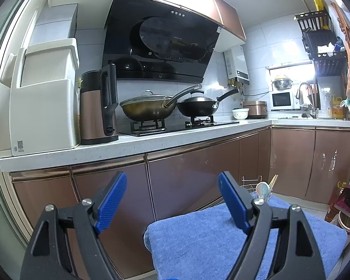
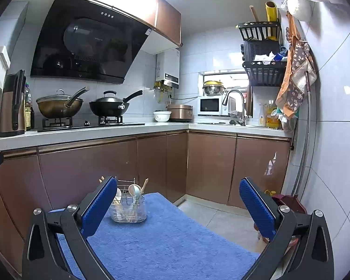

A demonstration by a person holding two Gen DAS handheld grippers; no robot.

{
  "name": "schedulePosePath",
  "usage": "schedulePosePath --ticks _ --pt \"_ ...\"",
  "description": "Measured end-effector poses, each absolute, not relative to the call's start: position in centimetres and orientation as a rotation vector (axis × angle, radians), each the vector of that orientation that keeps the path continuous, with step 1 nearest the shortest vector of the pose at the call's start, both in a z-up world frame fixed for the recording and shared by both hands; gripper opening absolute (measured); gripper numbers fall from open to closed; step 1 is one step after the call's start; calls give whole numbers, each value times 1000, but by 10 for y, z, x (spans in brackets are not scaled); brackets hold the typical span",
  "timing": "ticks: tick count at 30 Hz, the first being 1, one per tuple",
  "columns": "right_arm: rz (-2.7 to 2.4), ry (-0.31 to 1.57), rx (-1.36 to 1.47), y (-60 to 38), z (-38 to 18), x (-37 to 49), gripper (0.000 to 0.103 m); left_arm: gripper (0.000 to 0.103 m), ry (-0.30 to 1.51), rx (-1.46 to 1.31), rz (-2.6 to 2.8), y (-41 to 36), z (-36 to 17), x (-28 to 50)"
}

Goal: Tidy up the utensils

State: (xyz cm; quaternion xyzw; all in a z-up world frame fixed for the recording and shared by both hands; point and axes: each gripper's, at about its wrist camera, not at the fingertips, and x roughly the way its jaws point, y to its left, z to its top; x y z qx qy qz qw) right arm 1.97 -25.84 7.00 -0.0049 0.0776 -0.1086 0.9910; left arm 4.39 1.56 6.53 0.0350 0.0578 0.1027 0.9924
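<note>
A clear utensil holder with a wire frame [image 2: 128, 206] stands at the far end of a blue towel [image 2: 165, 238]. Pale spoons [image 2: 134, 189] and wooden chopsticks [image 2: 144, 185] stick up from it. My right gripper [image 2: 178, 193] is open and held back from the holder, its left finger partly covering it. In the left wrist view, my left gripper [image 1: 172, 187] is open with nothing between its fingers. Its right finger hides most of the holder; only a spoon [image 1: 261, 189], chopstick tips [image 1: 274, 180] and wire [image 1: 252, 179] show above the towel [image 1: 221, 240].
Brown cabinet doors [image 2: 105, 168] run behind the towel under a white counter [image 2: 105, 134]. The counter carries a kettle [image 1: 98, 107], two woks [image 1: 151, 109] on a gas hob, a bowl [image 2: 162, 116] and a sink tap [image 2: 235, 102]. Tiled floor [image 2: 221, 219] lies to the right.
</note>
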Motion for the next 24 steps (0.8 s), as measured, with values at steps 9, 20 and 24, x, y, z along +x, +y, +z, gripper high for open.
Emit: schedulePosePath --ticks 9,20,24 --pt "-225 165 -8 -262 68 23 103 80 124 71 206 17 65 47" --pt "-234 168 11 -266 66 25 103 80 119 67 209 22 66 53" --pt "-234 152 31 -270 71 22 103 80 119 59 210 22 68 54"
